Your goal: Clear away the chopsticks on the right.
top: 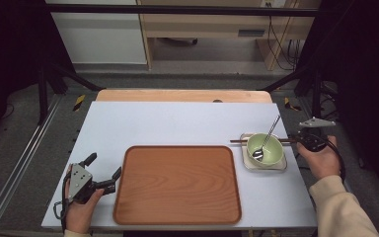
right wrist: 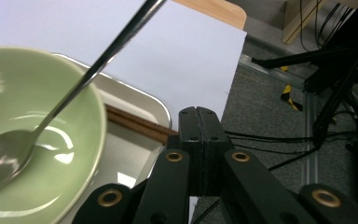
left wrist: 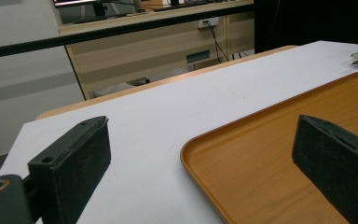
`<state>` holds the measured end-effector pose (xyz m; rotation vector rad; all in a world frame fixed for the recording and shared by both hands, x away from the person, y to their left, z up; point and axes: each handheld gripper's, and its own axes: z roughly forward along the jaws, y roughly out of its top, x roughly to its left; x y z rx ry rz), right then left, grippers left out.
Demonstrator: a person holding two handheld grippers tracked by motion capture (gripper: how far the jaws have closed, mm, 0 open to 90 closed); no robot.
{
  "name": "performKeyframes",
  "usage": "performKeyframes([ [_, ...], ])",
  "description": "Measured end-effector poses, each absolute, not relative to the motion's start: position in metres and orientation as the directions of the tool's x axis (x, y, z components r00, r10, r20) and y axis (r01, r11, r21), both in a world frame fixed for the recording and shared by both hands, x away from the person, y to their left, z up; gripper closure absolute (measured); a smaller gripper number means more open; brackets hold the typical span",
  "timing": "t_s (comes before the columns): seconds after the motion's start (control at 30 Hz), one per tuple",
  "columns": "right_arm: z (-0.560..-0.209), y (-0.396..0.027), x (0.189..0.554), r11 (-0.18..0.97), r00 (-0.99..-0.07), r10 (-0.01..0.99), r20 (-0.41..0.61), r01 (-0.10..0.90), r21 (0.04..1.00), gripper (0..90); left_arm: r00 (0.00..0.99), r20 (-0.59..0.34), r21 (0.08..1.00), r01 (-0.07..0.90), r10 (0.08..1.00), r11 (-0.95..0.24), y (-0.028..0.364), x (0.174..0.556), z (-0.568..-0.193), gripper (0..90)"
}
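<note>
Small metal tray (top: 246, 164) with the green bowl (top: 265, 149), spoon (top: 266, 137) and chopsticks (top: 237, 141) sits at 3 o'clock of the big wooden tray (top: 177, 183), near the table's right edge. Right gripper (right wrist: 199, 122) is clenched on the small tray's rim at 3 o'clock; left gripper (top: 103, 174) hangs released at the wooden tray's 9 o'clock. Risk: a one-sided rim grip could tilt the tray, so the bowl slides and the spoon tips out.

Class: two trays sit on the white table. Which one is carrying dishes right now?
The small pale metal tray at the right, beside the right gripper. It holds the green bowl with a spoon; the large wooden tray is bare.
</note>
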<state>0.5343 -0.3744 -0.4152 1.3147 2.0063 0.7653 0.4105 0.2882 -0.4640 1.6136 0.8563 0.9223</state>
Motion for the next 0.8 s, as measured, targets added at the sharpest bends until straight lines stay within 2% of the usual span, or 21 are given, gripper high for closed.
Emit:
performKeyframes([
  [0.1,-0.421,-0.376,0.546,0.313,-0.31,0.939,-0.152,0.579,0.752,90.0,0.449,0.145,0.976,0.083,0.882,-0.203,0.288,0.41,-0.464,4.0],
  [0.5,-0.443,-0.383,0.584,0.304,-0.281,0.948,-0.152,0.646,0.7,90.0,0.458,0.153,0.973,0.087,0.876,-0.216,0.285,0.411,-0.466,4.2],
  [0.8,-0.453,-0.381,0.594,0.361,-0.327,0.928,-0.175,0.683,0.636,90.0,0.465,0.172,0.968,0.083,0.869,-0.236,0.282,0.41,-0.466,4.4],
])
